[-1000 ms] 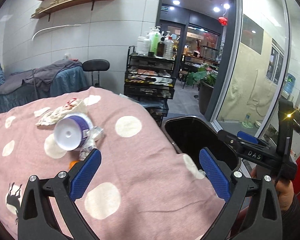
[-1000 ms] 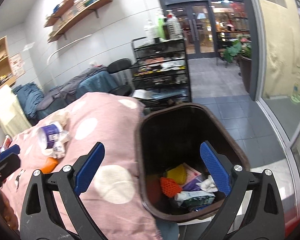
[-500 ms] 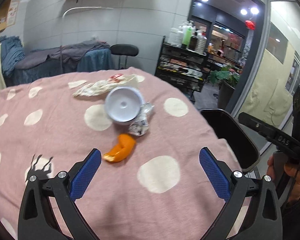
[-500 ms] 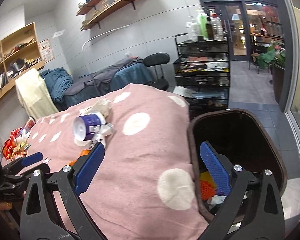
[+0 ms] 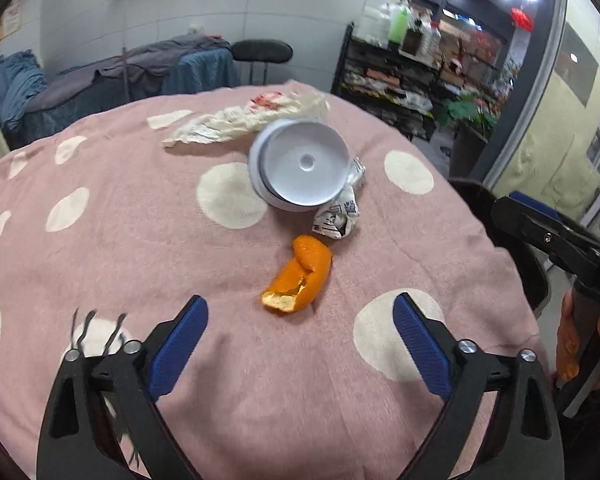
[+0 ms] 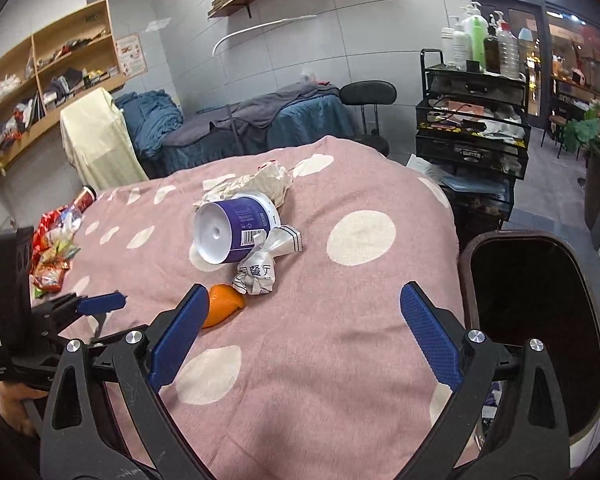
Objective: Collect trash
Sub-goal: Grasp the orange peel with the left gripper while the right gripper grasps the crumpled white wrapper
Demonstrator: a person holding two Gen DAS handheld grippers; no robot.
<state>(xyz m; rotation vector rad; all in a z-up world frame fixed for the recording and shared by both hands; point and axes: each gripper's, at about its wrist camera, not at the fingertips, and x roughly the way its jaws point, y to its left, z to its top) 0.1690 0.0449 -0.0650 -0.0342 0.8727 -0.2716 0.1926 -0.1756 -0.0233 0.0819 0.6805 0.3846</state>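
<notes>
Both cameras have swung off the bin [image 6: 532, 320] and onto the bed over the last second. 1 s ago the right one was staring straight down into it, and now it's over at the right edge while the trash pile sits front and center.

Progress-wise, the earlier look into the bin showed a few bits already in there, so I'd guess we're somewhere in the middle. Still on the blanket [image 5: 140, 248]: 4 pieces clustered together. Nearest is the peel [image 5: 298, 278], just beyond it a wrapper [image 5: 338, 216], then the cup [image 5: 300, 166] on its side touching the wrapper, and a crumpled bag [image 5: 240, 122] at the far end. There's also a heap of snack packets [image 6: 54, 248] way off to the left in the right view.

Left gripper [image 5: 300, 344] is spread wide and holding nothing. The peel lies just ahead of it, roughly centered between the 2 pads, not touching either. My read is that's the next grab.

Right gripper [image 6: 304, 334] is also wide open and empty. In its view the peel [image 6: 222, 304] sits by the left pad, partly hidden behind it, and the wrapper [image 6: 260, 270] and cup [image 6: 232, 232] are a bit farther out.
</notes>
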